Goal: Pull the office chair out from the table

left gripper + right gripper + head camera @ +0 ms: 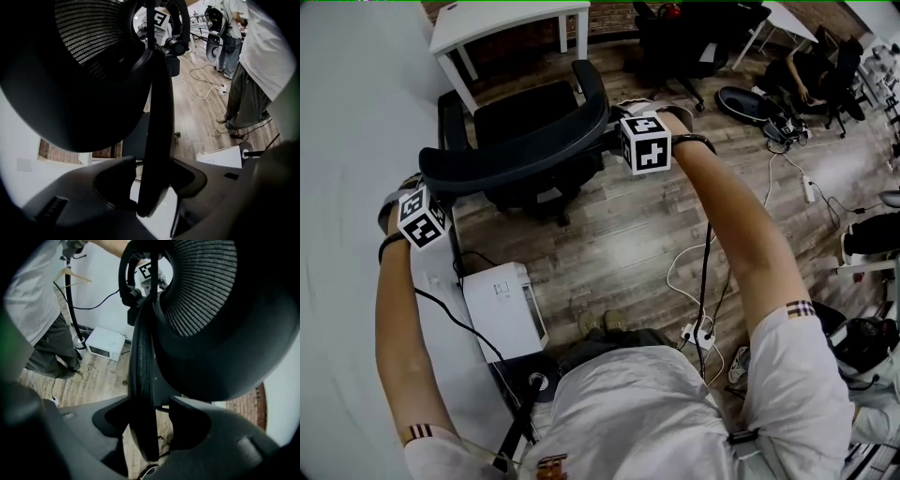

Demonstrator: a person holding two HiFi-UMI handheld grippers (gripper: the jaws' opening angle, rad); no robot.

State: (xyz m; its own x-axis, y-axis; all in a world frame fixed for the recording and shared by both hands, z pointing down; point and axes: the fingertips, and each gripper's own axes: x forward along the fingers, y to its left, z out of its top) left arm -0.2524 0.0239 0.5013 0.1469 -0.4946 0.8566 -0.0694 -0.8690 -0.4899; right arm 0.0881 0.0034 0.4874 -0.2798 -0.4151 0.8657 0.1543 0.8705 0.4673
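A black office chair stands on the wood floor beside the white table, its curved backrest top facing me and its seat beyond. My left gripper straddles the left end of that top edge and my right gripper the right end. In the left gripper view the thin backrest rim runs between the jaws of the left gripper with gaps beside it. The right gripper likewise has the rim between spread jaws, not pressed. Both are open.
A white box-like appliance sits on the floor beside my legs. Cables and a power strip lie to the right. A second white table and more black chairs stand at the back, with a seated person far right.
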